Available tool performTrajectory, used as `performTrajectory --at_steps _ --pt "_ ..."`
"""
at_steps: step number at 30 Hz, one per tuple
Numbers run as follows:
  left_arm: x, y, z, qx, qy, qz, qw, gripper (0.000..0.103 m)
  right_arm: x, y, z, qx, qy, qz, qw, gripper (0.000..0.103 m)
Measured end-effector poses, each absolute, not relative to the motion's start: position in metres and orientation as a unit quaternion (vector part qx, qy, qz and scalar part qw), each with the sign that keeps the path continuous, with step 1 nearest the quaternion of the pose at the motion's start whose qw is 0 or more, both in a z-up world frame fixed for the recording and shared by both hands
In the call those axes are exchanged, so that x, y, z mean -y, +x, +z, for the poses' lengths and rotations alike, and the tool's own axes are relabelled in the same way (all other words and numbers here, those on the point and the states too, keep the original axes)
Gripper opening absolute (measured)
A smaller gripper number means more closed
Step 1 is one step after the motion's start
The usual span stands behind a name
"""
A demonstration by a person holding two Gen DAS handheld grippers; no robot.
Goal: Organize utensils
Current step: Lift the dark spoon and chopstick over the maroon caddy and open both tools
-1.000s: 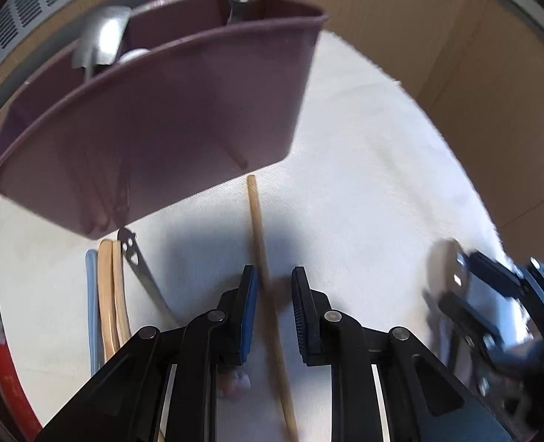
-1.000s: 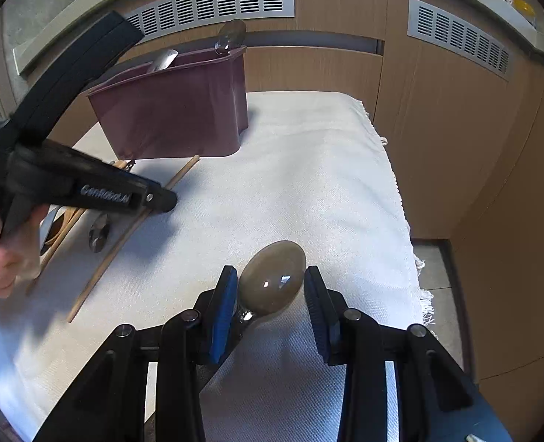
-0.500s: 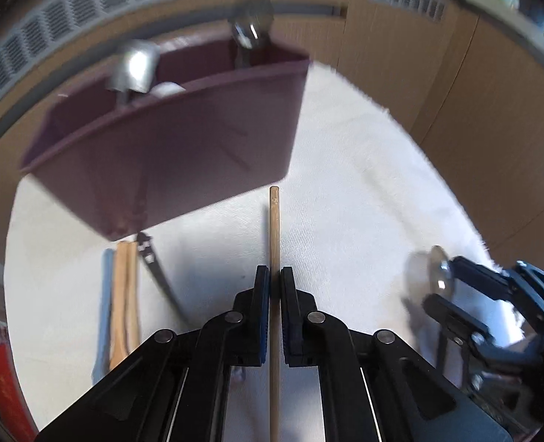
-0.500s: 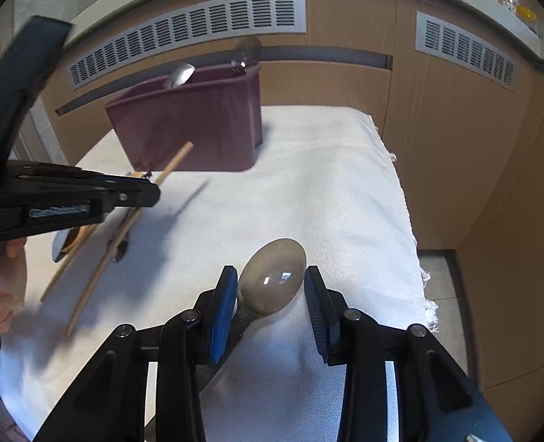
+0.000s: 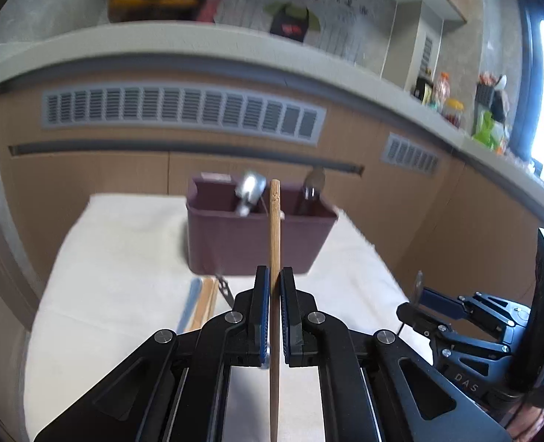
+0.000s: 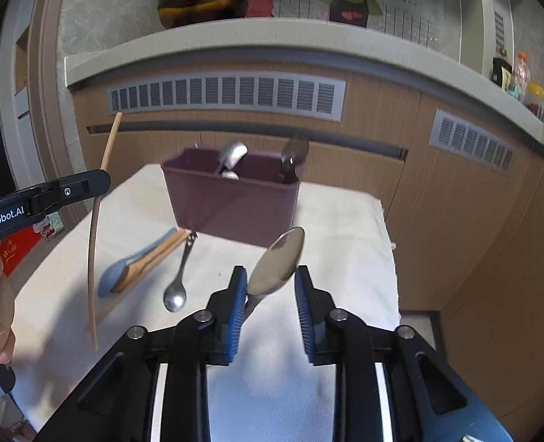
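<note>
Your left gripper [image 5: 275, 296] is clenched on the wooden chopstick [image 5: 274, 243], which lay on the white cloth [image 6: 327, 228] one second ago and now hangs in the air before the purple caddy [image 6: 235, 202]. Your right gripper [image 6: 268, 294] has just been closing; the big spoon [image 6: 277, 261], now off the cloth, sits tilted between its pads, grasped.

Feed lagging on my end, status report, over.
Left gripper shut on chopstick, lifted clear. Right gripper just closing, spoon raised between its pads. Holder ahead, nothing in between.
</note>
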State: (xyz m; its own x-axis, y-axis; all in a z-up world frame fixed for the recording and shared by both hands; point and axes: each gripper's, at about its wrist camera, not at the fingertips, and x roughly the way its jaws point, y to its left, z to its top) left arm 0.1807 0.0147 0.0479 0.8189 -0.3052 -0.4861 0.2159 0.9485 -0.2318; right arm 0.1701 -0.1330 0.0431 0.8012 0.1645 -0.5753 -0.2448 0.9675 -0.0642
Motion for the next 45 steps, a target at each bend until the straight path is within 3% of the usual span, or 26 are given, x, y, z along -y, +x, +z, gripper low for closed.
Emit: performTrajectory --at_steps 2,7,16,26,34,39,45 --pt "-0.026 0.170 0.057 -0.248 -0.089 -0.135 0.955 0.006 0.132 0.167 0.056 -0.286 -0.067 0.113 0.949 0.005" --pt "-0.037 0.157 0.074 -0.222 -0.098 -0.135 0.961 0.006 0.137 0.168 0.068 -0.298 -0.052 0.128 0.944 0.005" --pt "-0.051 0.151 0.065 -0.240 -0.121 -0.129 0.954 0.006 0.149 0.176 0.058 -0.325 -0.032 0.126 0.937 0.002" --pt "-0.050 0.149 0.106 -0.188 -0.117 -0.134 0.966 0.006 0.144 0.166 0.143 -0.227 -0.073 0.116 0.964 0.002" --pt "-0.035 0.173 0.200 -0.039 -0.091 -0.140 0.985 0.006 0.140 0.178 0.223 -0.115 -0.084 0.096 0.985 0.002" --pt "-0.024 0.204 0.210 0.020 -0.076 -0.120 0.990 0.006 0.134 0.211 0.218 -0.128 -0.090 0.102 0.982 0.002" --pt "-0.019 0.260 0.181 -0.015 -0.070 -0.103 0.992 0.006 0.133 0.265 0.177 -0.189 -0.070 0.126 0.971 0.002"
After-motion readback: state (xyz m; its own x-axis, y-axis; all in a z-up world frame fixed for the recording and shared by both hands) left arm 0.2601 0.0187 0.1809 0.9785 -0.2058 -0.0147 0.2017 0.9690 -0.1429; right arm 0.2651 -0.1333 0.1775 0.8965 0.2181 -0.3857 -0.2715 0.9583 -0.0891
